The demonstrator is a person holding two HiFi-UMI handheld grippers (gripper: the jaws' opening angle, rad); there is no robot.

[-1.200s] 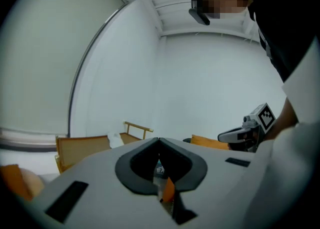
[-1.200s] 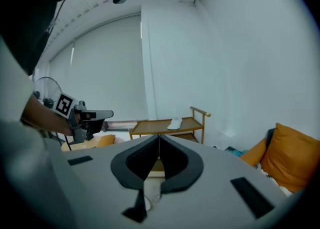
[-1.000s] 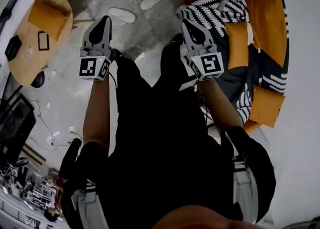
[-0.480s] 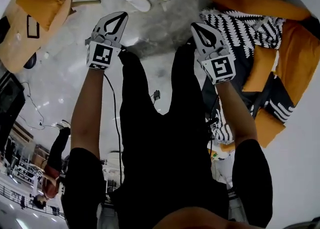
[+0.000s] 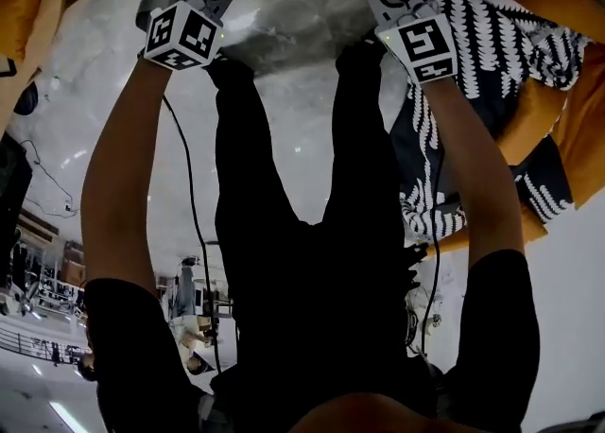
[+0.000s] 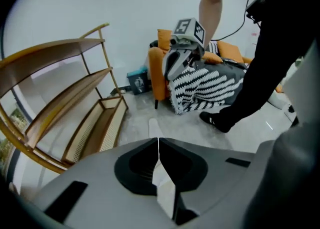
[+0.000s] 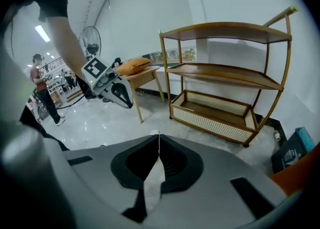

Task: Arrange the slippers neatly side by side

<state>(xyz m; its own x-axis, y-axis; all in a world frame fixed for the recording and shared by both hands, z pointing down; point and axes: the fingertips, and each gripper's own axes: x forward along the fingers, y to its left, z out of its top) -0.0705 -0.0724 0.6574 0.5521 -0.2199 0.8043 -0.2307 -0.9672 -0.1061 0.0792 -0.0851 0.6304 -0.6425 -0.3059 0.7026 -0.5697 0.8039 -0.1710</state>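
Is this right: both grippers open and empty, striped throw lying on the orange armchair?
Not quite. Both are shut, not open. The left gripper has its jaws together with nothing between them in the left gripper view, and the right gripper likewise in the right gripper view. The rest holds: both empty, striped throw on the orange armchair.

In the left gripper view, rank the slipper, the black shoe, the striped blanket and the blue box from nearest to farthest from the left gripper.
1. slipper: straight ahead, just beyond the shut left gripper.
2. black shoe: further out, to the right.
3. striped blanket: draped over the orange armchair behind the shoe.
4. blue box: far back, left of the armchair.
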